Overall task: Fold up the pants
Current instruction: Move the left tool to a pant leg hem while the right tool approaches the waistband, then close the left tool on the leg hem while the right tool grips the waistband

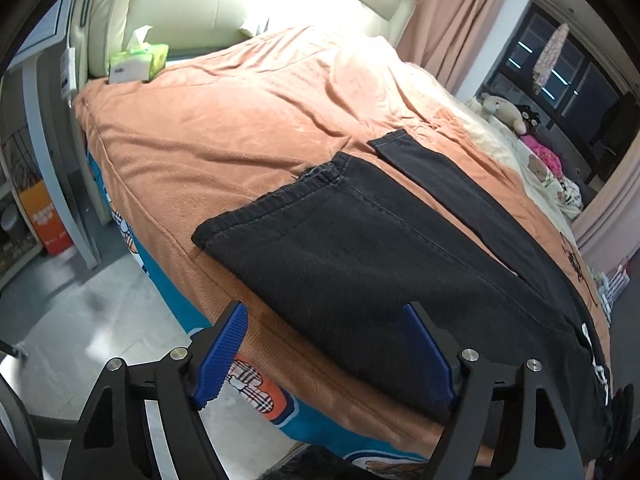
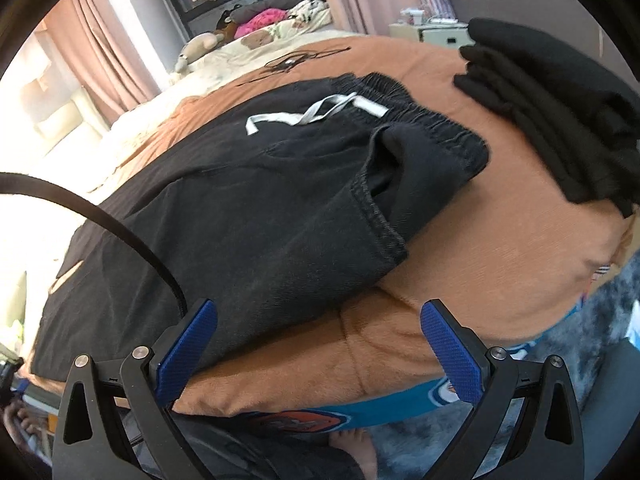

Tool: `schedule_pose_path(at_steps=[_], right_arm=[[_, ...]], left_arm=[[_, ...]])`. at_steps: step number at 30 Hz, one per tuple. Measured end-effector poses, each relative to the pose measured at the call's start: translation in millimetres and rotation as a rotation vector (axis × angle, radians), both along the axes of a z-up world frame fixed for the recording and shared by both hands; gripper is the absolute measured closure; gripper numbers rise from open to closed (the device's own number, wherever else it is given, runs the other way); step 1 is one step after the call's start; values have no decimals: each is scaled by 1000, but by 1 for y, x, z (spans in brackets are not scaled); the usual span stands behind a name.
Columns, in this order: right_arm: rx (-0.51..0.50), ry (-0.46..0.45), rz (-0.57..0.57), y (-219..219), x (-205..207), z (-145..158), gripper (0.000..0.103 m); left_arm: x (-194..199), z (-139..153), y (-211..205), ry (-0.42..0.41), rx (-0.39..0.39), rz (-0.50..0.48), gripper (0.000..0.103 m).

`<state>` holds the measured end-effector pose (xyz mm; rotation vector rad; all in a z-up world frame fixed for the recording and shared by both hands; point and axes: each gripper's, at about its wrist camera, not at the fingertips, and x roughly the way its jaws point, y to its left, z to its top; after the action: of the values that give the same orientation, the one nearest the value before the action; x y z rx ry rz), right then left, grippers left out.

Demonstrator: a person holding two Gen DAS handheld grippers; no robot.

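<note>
Across most of both views stretches a bed (image 1: 224, 128) under an orange-brown cover, its near edge running along the lower part of each frame, with a blue patterned sheet (image 1: 176, 304) showing below that edge. On the cover lie the black pants (image 1: 360, 256), spread flat. From the left wrist camera the two legs run from the lower right toward the centre, the hems ending near mid-frame, one leg broad and near, the other narrower and further up to the right. From the right wrist camera the waist end fills the middle of the frame, with the elastic waistband (image 2: 420, 108) toward the upper right and a white drawstring (image 2: 316, 114) lying loose on the fabric just below it.

At the upper right of the right wrist view sits a stack of folded dark clothes (image 2: 560, 120) on the cover, apart from the pants. Pink curtains (image 1: 452, 20) hang in the upper right of the left view, beside a dark window. Soft toys (image 2: 208, 46) lie at the far side of the bed. A green tissue pack (image 1: 138, 62) rests at the upper left of the left view.

The left gripper (image 1: 324, 354) hovers at the bottom of its frame with blue pads wide apart, gripping nothing; the near edge of the pants leg lies between the fingers in the picture. The right gripper (image 2: 318, 354) also stands wide open and empty, above the bed's edge just below the pants' hip.

A bare foot (image 2: 356, 450) shows at the bottom of the right view.
</note>
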<state>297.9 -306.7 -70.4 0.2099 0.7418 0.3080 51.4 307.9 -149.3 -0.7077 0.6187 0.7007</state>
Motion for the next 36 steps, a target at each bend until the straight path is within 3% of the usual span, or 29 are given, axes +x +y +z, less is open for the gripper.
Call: schedule_pose_path(at_steps=[4,8,11,13,15,30,32,33,36], right_arm=[[26,22,30,3,23,-8,7],[67,77,48,5,47,-21,14],[109,96,40,3,61,-29,15],[137,94,40,3,68,-31,28],[162,98,39,2,73,-32,35],[298,112,-101,-40,72,-40,38],[323,105,-97,-42,73,-40,38],[332,94,-100,-44,75,-41,38],[371,73,-121,-51,85,-39,38]], left_arm=[[12,-10,8,39,-41,37,23],[19,-13,13,15,-68,30,33],[23,-14,18,16,-77,31,51],[23,-12,21,15,-80,39,71],[23,-11,25,3,-85,43,78],[27,-23,32,9,-118,35,76],[29,-21,31,14,-106,36,81],[29,-19,32,16,-101,43,93],[26,-12,35,-5,-103,62,98]])
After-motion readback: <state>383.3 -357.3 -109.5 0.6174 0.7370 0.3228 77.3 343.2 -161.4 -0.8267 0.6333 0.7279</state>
